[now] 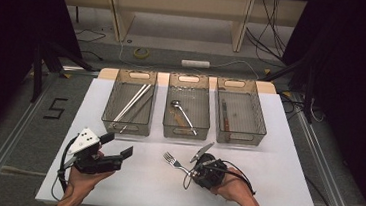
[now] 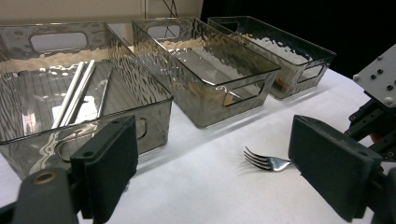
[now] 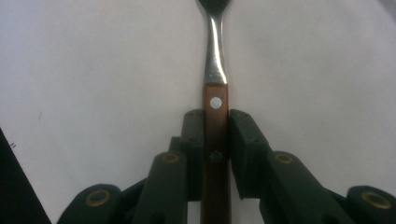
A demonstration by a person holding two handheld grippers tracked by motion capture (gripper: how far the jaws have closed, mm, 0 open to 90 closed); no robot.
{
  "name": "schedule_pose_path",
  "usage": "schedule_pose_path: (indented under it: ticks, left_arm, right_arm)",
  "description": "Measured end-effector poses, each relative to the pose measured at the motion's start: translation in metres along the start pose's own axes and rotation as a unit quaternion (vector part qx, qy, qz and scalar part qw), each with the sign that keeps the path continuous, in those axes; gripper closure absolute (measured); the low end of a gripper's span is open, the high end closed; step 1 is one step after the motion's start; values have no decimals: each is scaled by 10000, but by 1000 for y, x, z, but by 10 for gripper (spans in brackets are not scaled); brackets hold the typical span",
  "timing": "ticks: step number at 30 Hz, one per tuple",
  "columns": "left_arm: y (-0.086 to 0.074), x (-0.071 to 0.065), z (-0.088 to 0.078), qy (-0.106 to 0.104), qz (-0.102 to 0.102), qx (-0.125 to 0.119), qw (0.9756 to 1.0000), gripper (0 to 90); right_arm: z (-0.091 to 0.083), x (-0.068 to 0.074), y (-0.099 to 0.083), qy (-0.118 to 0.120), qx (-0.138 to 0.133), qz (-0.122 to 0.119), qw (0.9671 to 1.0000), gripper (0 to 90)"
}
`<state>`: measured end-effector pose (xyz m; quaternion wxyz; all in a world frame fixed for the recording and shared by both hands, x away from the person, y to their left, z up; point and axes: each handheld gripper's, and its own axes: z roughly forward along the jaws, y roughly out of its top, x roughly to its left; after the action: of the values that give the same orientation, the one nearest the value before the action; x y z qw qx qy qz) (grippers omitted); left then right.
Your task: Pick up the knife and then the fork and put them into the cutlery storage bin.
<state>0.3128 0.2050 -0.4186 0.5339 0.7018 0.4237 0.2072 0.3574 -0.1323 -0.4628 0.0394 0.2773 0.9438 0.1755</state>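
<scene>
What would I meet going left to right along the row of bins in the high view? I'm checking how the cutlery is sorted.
Left bin with chopsticks → middle bin with a spoon → right bin with a wooden-handled utensil.

Three bins [image 1: 128, 123], one fork [image 1: 173, 161], two chopsticks [image 1: 132, 102], one spoon [image 1: 184, 114].

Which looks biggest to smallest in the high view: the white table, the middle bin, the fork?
1. white table
2. middle bin
3. fork
All three differ plainly, so nearness to the camera changes nothing.
</scene>
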Motion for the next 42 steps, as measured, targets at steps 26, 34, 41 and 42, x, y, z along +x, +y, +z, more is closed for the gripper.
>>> schedule_pose_path:
  ticks: [26,34,41,42]
  left_arm:
    - [0,0,0,8,4,0,10000,155]
    - [0,0,0,5,9,9,10000,155]
    - [0,0,0,8,0,2,10000,155]
    - [0,0,0,8,9,9,10000,155]
  right_arm:
    - [-38,-22,-4,55,-651,234,9976,775]
    - [-52,-29,-6,7,-865,283,9958,775]
    - [-62,-35,-8,-54,-1001,349,9944,775]
    - [-64,-36,-8,-70,-1016,377,9941,775]
